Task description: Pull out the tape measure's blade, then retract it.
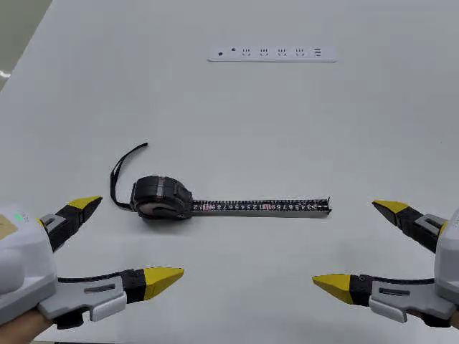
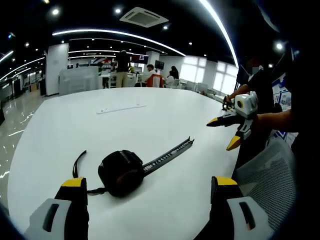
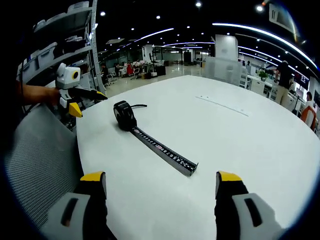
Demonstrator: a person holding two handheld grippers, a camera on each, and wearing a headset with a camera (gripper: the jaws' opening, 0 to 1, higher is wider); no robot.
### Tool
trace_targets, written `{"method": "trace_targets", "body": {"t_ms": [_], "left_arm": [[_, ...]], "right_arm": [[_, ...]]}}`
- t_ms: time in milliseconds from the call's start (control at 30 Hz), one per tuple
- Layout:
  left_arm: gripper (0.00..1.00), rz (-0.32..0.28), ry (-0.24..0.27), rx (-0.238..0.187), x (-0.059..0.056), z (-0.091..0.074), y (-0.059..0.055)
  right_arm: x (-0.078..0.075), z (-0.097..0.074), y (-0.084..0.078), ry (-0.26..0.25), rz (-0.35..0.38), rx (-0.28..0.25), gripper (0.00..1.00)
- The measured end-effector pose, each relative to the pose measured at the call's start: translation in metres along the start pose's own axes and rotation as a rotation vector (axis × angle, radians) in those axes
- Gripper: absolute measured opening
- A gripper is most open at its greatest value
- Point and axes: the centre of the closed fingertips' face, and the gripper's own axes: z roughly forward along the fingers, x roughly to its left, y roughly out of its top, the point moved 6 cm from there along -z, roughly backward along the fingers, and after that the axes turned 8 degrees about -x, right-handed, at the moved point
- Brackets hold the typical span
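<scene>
A black tape measure [image 1: 161, 198] lies on its side on the white table, its wrist strap [image 1: 122, 172] curling to the left. Its blade [image 1: 260, 207] is pulled out to the right and lies flat, ending in a hook [image 1: 328, 205]. My left gripper [image 1: 133, 240] is open at the near left, a little short of the case. My right gripper [image 1: 358, 244] is open at the near right, just past the blade's tip. The case [image 2: 120, 172] and blade [image 2: 170, 153] lie ahead of the left jaws. From the right gripper view the blade [image 3: 162, 150] runs back to the case [image 3: 124, 114].
A white power strip [image 1: 272, 54] lies flat at the far middle of the table [image 1: 237, 122]. The table's near edge runs just below both grippers. Other people and desks stand far off in the room behind.
</scene>
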Motion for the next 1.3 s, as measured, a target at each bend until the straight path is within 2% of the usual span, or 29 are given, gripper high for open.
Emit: {"method": "trace_targets", "body": {"t_ms": [100,333,467,733,1133,1300], "left_arm": [[1.00,0.038,-0.009,0.022,-0.0006,0.0005,-0.0015],[1.00,0.037,-0.007,0.025,-0.0021,0.0006,-0.0018],[1.00,0.022,0.004,0.012,-0.0014,0.0003,-0.0001],[1.00,0.022,0.019,0.021,-0.0008,0.0014,0.0007],[1.00,0.007,0.067,0.017,-0.0013,0.0037,0.0032],[1.00,0.009,0.096,0.017,-0.0009,0.0053,0.0033]], "right_arm": [[0.0008,-0.0001,-0.0004,0.005,0.005,0.001,0.92],[0.0007,0.0002,0.0012,0.004,0.003,-0.001,0.92],[0.0000,0.0007,0.0016,0.005,-0.003,0.001,0.92],[-0.0001,0.0022,0.0018,0.010,-0.004,0.004,0.92],[-0.0017,0.0046,0.0008,0.034,-0.009,0.003,0.92],[-0.0039,0.0057,-0.0017,0.064,-0.020,-0.009,0.90]]}}
